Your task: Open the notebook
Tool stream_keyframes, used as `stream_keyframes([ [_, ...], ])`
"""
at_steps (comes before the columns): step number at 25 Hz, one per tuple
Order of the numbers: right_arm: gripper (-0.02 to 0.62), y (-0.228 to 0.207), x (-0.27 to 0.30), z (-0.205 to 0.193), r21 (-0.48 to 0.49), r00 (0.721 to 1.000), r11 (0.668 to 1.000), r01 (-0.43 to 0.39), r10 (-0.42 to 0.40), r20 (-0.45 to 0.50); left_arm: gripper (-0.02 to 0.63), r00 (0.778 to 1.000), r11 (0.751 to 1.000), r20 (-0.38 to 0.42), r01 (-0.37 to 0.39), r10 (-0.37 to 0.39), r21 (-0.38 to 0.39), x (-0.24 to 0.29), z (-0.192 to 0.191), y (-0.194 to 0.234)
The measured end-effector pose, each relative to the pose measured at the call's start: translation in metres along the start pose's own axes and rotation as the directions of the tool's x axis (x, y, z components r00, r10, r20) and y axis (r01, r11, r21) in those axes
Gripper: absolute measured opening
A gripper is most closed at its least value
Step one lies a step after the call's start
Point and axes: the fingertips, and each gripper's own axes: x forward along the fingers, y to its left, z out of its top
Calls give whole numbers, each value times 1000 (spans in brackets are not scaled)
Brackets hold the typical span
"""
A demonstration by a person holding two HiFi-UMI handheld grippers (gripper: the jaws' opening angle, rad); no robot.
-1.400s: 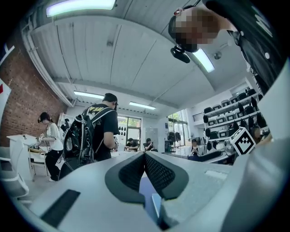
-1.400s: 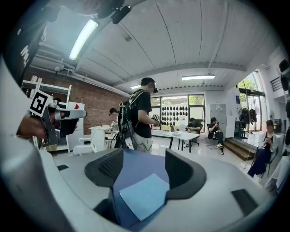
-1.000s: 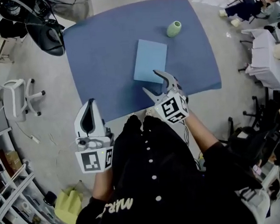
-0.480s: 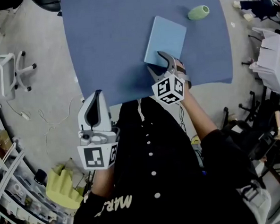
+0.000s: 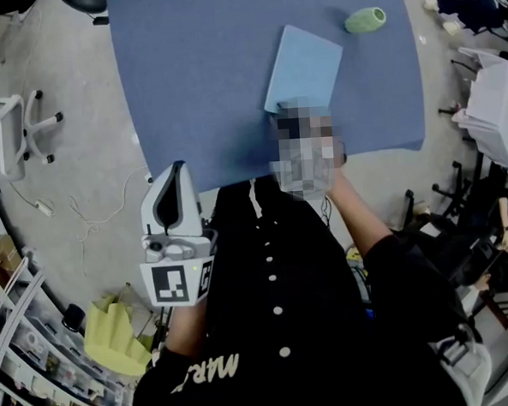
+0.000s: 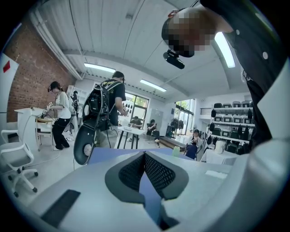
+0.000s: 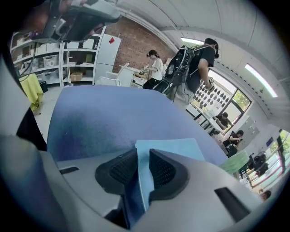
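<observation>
My right tongs (image 7: 142, 158) had just been closing and pinched the near edge of the notebook (image 5: 306, 64) on the blue table (image 5: 195, 81); my left tongs (image 6: 145, 156) hung clenched, empty.

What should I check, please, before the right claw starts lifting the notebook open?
1. Right claw on the notebook: ok. Its jaws have just been closing, with the near corner between them.
2. Only the cover gripped, not the whole book: cannot tell.
3. Left claw steadying the notebook: not ok. It is shut, empty and away from the notebook.
4. Green cup apart from the notebook: ok.
</observation>
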Motion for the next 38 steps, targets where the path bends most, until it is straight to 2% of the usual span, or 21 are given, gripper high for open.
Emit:
stream_keyframes([
  [4, 52, -2, -11, 6, 26, 997, 997, 70, -71, 18, 3, 1000, 1000, 0, 7, -7, -2, 0, 5, -2],
  [12, 38, -11, -16, 10, 77, 994, 992, 95, -99, 55, 3, 1000, 1000, 4, 16, -16, 4, 5, 10, -8],
  [20, 31, -20, -27, 9, 178, 992, 982, 69, -86, 87, 3, 1000, 1000, 11, 26, -26, 17, 8, 18, -21],
  [24, 25, -20, -34, 8, 282, 991, 958, 42, -76, 111, 3, 999, 999, 21, 29, -30, 27, 5, 24, -25],
  [27, 23, -25, -45, 12, 330, 986, 943, 50, -98, 131, 3, 999, 998, 32, 37, -38, 41, 2, 31, -30],
  [30, 18, -36, -62, 14, 412, 976, 908, 74, -151, 156, 3, 998, 997, 49, 45, -48, 55, 2, 40, -37],
  [32, 17, -48, -76, 13, 486, 966, 869, 92, -196, 167, 3, 997, 997, 45, 54, -57, 63, 6, 44, -43],
  [38, 12, -83, -124, -13, 700, 930, 701, 136, -335, 154, 3, 993, 991, 51, 101, -106, 91, 23, 56, -69],
])
